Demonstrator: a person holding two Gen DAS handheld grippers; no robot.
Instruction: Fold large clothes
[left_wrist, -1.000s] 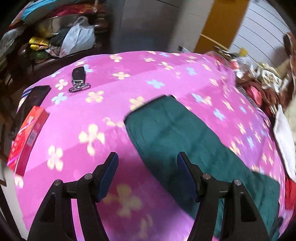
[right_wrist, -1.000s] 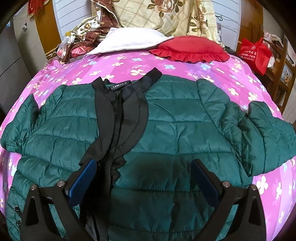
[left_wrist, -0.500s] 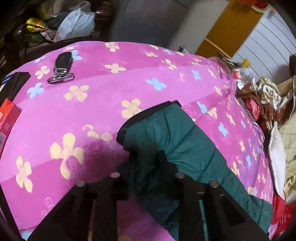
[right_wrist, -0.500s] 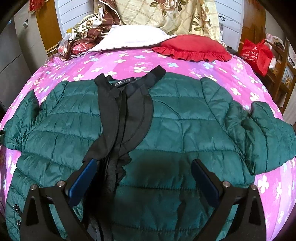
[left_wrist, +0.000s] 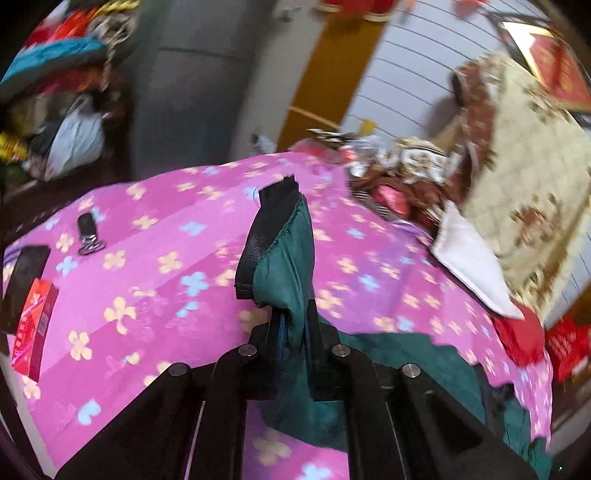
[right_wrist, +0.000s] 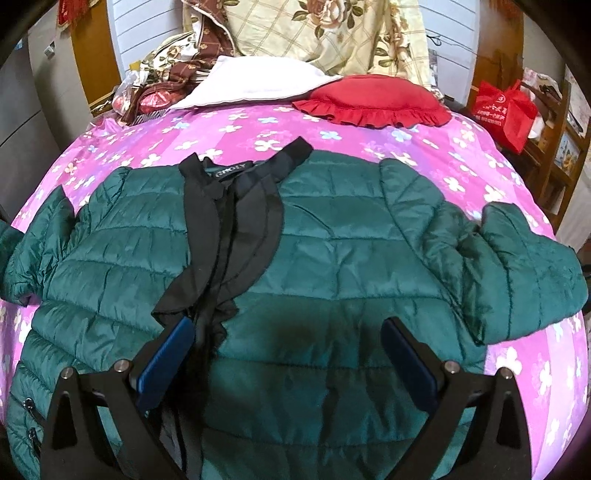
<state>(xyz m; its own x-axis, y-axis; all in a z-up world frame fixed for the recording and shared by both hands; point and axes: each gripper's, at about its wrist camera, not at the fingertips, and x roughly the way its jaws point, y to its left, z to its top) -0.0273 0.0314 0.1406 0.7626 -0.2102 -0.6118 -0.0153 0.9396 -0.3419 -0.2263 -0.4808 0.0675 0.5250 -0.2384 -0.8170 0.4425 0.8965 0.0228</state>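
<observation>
A dark green quilted jacket (right_wrist: 332, 236) with black trim lies spread, front up, on a bed with a pink flowered cover (right_wrist: 258, 125). My right gripper (right_wrist: 288, 354) hovers open over the jacket's lower front, nothing between its blue pads. In the left wrist view my left gripper (left_wrist: 293, 332) is shut on the end of the jacket's sleeve (left_wrist: 291, 258), which stands lifted above the bed with its black cuff (left_wrist: 266, 229) uppermost. The rest of the jacket (left_wrist: 406, 362) trails off to the lower right.
A key fob (left_wrist: 86, 230), a black flat object (left_wrist: 24, 269) and a red box (left_wrist: 33, 328) lie near the bed's left edge. A white pillow (right_wrist: 258, 79), a red frilled cushion (right_wrist: 373, 98) and piled bedding sit at the head. A red bag (right_wrist: 504, 110) hangs at right.
My left gripper closed on the sleeve end and lifted it off the bed, swinging toward the head of the bed. The right gripper stayed put; the jacket's left side shifted slightly.
</observation>
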